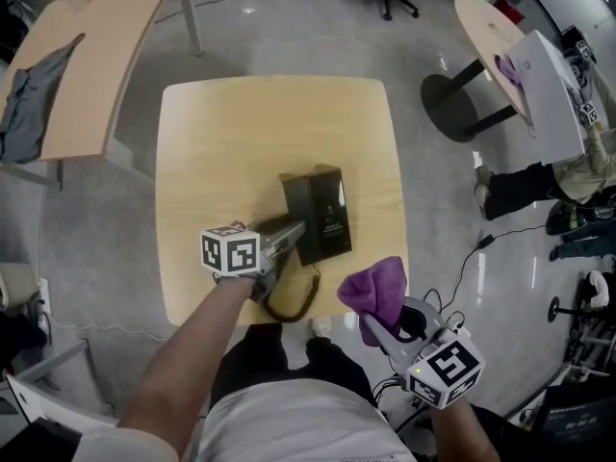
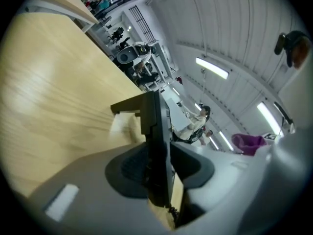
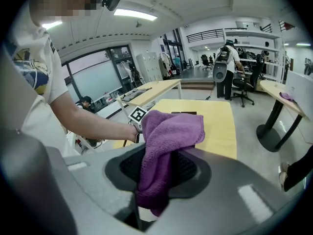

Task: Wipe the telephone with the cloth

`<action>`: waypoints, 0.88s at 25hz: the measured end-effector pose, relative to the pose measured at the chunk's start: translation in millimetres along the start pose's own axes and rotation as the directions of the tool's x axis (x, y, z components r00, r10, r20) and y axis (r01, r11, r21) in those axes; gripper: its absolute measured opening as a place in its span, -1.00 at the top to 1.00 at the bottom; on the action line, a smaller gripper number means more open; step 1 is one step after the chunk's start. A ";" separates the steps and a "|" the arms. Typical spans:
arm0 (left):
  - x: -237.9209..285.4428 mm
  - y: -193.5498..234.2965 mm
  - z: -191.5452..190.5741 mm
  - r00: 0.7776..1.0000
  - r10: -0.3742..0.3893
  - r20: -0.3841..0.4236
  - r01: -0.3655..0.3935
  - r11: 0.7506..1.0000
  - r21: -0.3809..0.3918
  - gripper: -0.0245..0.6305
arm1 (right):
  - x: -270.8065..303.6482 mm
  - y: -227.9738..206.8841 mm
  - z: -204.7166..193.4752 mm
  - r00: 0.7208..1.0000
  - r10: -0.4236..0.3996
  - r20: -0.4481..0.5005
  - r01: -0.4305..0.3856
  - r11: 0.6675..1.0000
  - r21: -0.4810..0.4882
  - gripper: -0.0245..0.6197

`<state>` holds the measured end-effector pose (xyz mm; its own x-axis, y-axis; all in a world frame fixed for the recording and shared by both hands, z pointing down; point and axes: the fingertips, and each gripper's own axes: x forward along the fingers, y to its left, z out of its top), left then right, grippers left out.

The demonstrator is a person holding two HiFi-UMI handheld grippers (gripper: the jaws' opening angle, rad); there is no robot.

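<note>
Nearest of all, the person's left forearm point(image 1: 183, 364) reached up toward the telephone point(image 1: 322, 215), ending in the left gripper point(image 1: 294, 231). Its jaws stood spread around the telephone's near-left edge. The dark slab rose between the pads, which sat close on either side without clearly pressing.

The telephone lay flat on the table point(image 1: 241, 133). Its coiled cord point(image 1: 289, 306) looped on the near side of it, close to the table's near edge.

Right of the telephone and nearer the person, the right gripper point(image 1: 377, 318) pinched the purple cloth point(image 1: 373, 287) firmly. A thick fold bulged out past the jaw tips. The cloth hung above the table's near-right corner, apart from the telephone.

Wiping had probably not begun; this looked like the steadying and approach step. The next move called for the left jaws to close on the telephone while the cloth came across to its top face.

Room was tight to the right of the telephone and on its near side, where table edges ran close. Beyond the telephone and to its left the wood lay bare.
</note>
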<state>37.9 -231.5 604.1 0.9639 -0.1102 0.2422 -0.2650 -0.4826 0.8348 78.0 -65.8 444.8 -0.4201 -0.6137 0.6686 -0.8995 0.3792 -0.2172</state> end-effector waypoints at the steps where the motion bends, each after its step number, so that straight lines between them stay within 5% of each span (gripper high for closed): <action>1: 2.6 -1.3 -1.1 1.000 -0.001 -0.005 0.001 1.000 0.002 0.48 | 0.1 -0.4 -0.4 1.000 -0.003 -0.001 0.003 1.000 0.004 0.57; 9: 1.7 -7.5 -4.6 0.999 0.039 -0.010 -0.039 0.999 0.017 0.61 | 0.2 -1.5 -5.6 1.000 -0.012 0.005 0.012 1.000 0.022 0.57; 22: -21.9 -57.8 13.0 0.998 -0.017 0.063 0.013 0.997 0.070 0.67 | -9.9 -6.1 3.9 0.998 0.013 0.057 -0.012 1.000 -0.018 0.57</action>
<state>32.5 -212.5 544.1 0.9680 -0.1561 0.1963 -0.2502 -0.5435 0.8013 87.2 -64.8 436.7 -0.4383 -0.6473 0.6236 -0.8919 0.3993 -0.2123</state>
